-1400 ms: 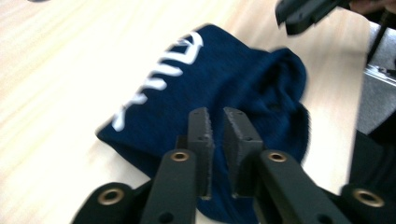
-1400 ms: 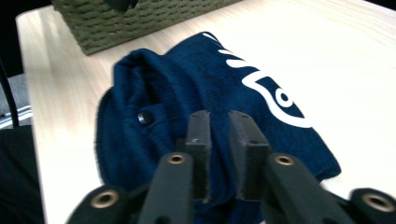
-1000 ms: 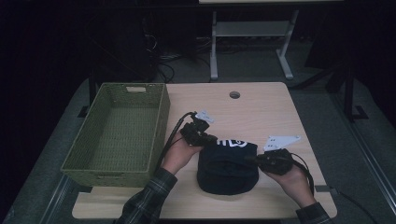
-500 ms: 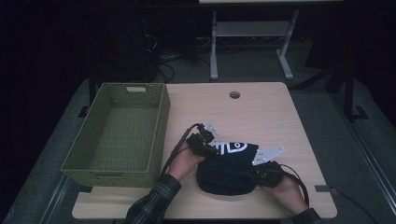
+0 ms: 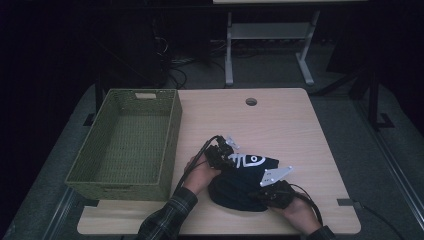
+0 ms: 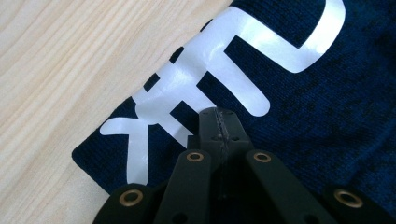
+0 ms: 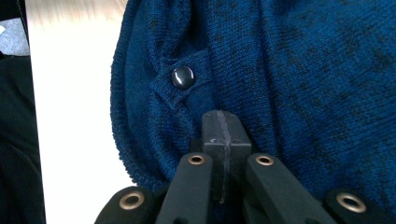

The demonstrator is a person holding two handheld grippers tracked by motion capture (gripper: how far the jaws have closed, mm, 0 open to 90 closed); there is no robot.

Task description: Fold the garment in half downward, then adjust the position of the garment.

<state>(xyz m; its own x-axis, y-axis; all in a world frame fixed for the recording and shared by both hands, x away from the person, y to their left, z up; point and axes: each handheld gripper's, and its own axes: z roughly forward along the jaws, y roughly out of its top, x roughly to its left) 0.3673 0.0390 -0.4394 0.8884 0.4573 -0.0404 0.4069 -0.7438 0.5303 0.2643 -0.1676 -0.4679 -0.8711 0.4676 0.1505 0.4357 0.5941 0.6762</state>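
The high view looks forward and down over the pale wooden tabletop (image 5: pixel 280 120) from the person's side. Each gripper view rides close behind its own tool, facing along the jaws. All three share the dark blue knitted garment with white lettering (image 5: pixel 245 182) (image 6: pixel 327 107) (image 7: pixel 303 70).

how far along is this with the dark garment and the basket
Early on. Done: the garment lies bunched into a compact bundle on the table. In hand: the left gripper and right gripper, jaws shut, sit at opposite edges of it; whether they pinch cloth is unclear. Left: the basket holds nothing, so the move there likely remains.
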